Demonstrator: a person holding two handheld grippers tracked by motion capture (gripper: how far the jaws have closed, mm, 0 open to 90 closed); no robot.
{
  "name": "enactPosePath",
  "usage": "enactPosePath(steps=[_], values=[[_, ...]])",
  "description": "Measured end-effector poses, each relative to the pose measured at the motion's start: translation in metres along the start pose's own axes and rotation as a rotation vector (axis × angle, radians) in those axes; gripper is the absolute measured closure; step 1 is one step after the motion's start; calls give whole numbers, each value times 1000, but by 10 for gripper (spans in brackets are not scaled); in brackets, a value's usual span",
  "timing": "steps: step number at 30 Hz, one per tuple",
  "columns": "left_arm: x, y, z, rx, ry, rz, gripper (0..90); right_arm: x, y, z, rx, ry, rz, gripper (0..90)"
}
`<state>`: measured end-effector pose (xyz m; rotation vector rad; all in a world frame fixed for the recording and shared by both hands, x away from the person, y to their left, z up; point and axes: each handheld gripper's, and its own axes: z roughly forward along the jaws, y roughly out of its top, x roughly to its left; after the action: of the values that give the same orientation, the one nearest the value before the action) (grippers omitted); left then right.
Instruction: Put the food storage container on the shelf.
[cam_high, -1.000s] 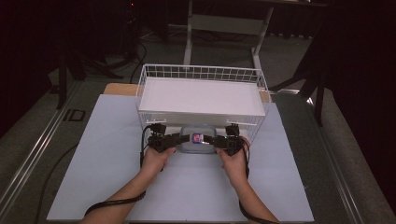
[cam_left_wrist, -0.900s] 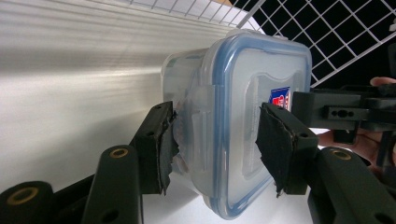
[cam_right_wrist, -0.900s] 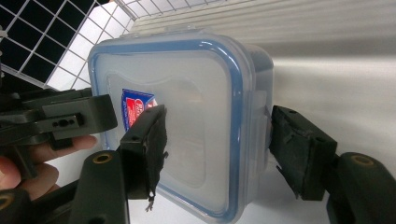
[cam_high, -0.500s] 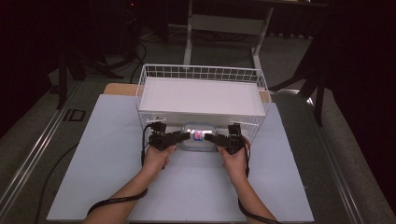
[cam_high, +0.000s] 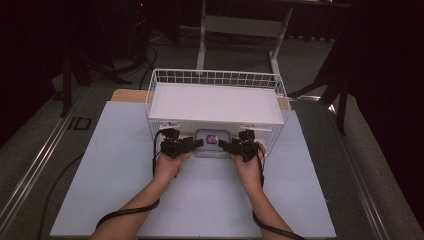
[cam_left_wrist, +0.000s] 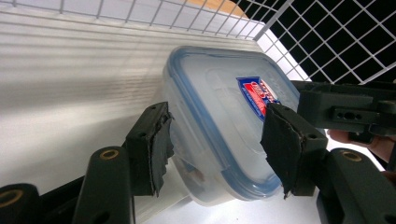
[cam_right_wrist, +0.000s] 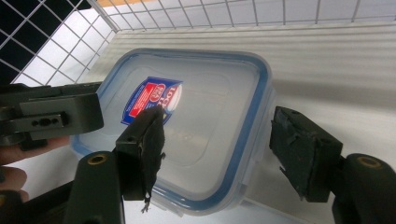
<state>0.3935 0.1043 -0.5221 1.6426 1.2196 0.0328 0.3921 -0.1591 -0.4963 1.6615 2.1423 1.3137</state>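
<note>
Left claw (cam_left_wrist: 215, 140) straddles near corner of clear plastic rectangular food box with blue-rimmed lid (cam_high: 213, 141), jaws just been opening, pads off it. Right claw (cam_right_wrist: 224, 151) released too, box between its pads with gaps. Box sits under white wire rack shelf (cam_high: 215, 102), wire mesh sides close around, pale tabletop (cam_high: 115, 175) free behind the hands.

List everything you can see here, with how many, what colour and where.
Food container: one, clear with blue-rimmed lid and red-blue label, under the shelf between both grippers.
Wire shelf basket: one, white, far middle of the mat.
Mat: one, pale blue-grey, covering the table.
Left gripper: one, black, at the container's left end, jaws just opened, pads apart from it.
Right gripper: one, black, at its right end, jaws astride a corner.
</note>
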Motion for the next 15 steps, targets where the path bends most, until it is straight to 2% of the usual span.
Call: enactPosePath(steps=[4,5,6,9,10,12,13,15], values=[[1,-1,-4,-3,4,0,433,3,-1,-3,-2,-4,1,352],[2,-1,-8,-1,-1,-2,433,0,0,-2,-51,-10,-71,352],[2,-1,-11,-5,-4,-10,433,4,-1,-7,-46,-16,-57,352],[3,-2,-16,3,-9,-12,433,5,-3,-10,-52,-5,-78,348],[2,-3,-21,12,-20,-17,433,8,-5,-15,-53,-8,-107,345],[1,-3,-29,15,-20,0,433,9,-7,-19,-67,-19,-137,343],[1,-3,-29,15,-20,0,433,10,-8,-23,-70,-19,-139,344],[-3,-4,-41,13,-42,21,433,11,-10,-28,-71,-12,-137,344]])
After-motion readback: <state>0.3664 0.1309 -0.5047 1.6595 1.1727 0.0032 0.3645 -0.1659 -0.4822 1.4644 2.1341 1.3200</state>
